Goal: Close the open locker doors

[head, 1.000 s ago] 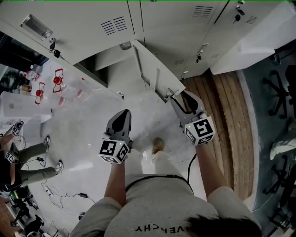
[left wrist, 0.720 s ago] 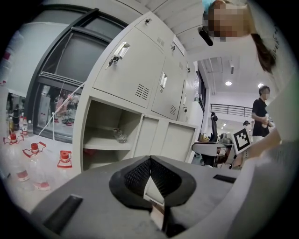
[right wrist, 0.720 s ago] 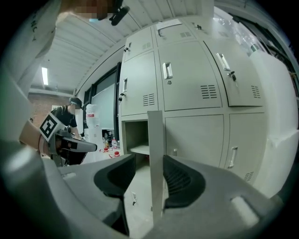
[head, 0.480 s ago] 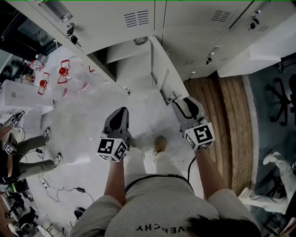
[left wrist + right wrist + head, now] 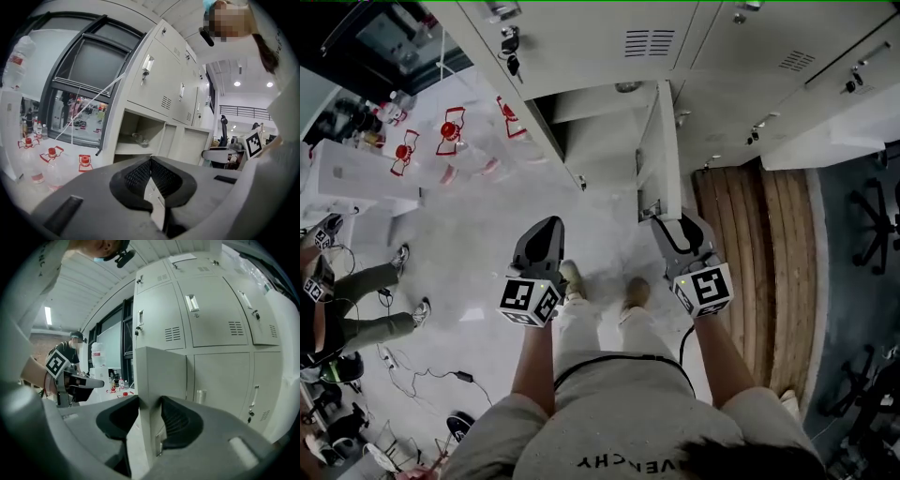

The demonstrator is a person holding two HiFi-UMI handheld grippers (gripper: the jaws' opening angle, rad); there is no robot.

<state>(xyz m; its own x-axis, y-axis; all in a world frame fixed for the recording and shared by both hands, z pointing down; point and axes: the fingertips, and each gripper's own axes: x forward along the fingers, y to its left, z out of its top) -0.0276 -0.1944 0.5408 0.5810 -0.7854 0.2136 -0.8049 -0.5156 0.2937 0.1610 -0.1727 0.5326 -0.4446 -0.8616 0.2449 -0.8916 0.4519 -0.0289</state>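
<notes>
Head view: GIVENCHY shirt (image 5: 619, 417); right hand-held gripper (image 5: 672, 221), jaws just closing, clamps locker door (image 5: 660, 150).

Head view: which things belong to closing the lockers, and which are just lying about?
Job: open locker door; right tool, whose jaws have just been closing on the door's edge.
Lying about: red-capped bottles; floor cables; office chairs.

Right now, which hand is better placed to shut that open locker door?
The right gripper: its jaws have just been closing on the locker door edge; the left gripper hangs apart, shut.
</notes>
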